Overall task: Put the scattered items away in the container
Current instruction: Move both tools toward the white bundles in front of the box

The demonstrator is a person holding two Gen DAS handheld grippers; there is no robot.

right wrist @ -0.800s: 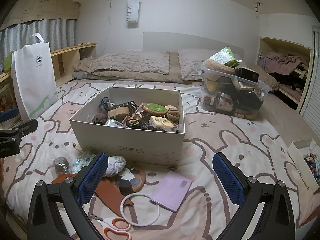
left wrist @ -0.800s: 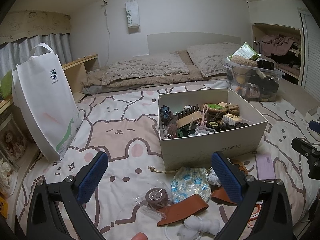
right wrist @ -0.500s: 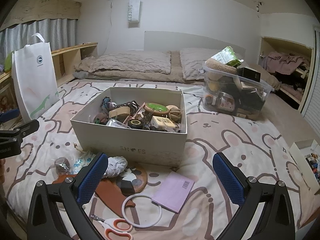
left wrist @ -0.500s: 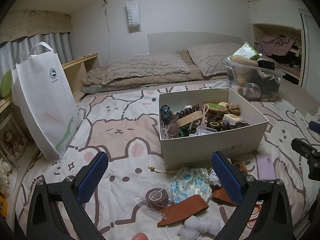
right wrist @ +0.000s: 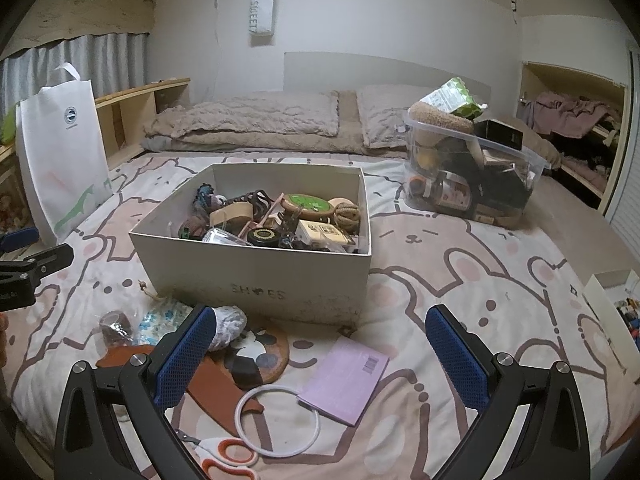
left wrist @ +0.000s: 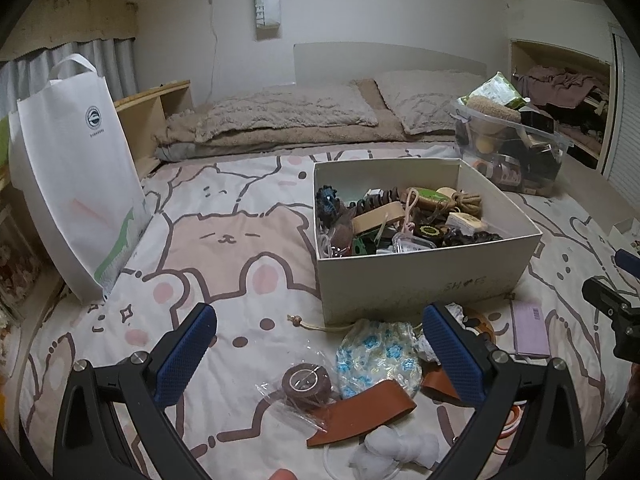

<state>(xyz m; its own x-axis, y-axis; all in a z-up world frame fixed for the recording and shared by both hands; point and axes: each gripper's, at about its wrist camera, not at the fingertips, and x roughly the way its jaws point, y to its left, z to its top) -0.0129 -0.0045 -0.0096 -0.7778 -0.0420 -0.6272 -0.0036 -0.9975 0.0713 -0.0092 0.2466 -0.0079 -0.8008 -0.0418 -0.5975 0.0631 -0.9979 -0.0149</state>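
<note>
A white shoe box [left wrist: 424, 280] [right wrist: 256, 276] with several small items inside stands on the bed. Loose items lie in front of it: a brown tape roll in plastic [left wrist: 306, 384], a blue floral pouch [left wrist: 378, 354], a brown leather strip [left wrist: 360, 410], white pompoms [left wrist: 396, 446], a pink card [right wrist: 344, 380], a white ring [right wrist: 278, 420], orange-handled scissors [right wrist: 228, 454] and a round coaster [right wrist: 260, 354]. My left gripper [left wrist: 320, 354] is open and empty above the tape and pouch. My right gripper [right wrist: 320, 354] is open and empty above the card and ring.
A white tote bag [left wrist: 76, 184] stands at the left bed edge. A clear bin [right wrist: 472, 176] full of things stands behind the box to the right. Pillows [left wrist: 288, 112] lie at the head of the bed. A small open box [right wrist: 612, 308] sits at the right edge.
Both views have shifted only slightly. Both grippers stay open and empty, and no item has moved.
</note>
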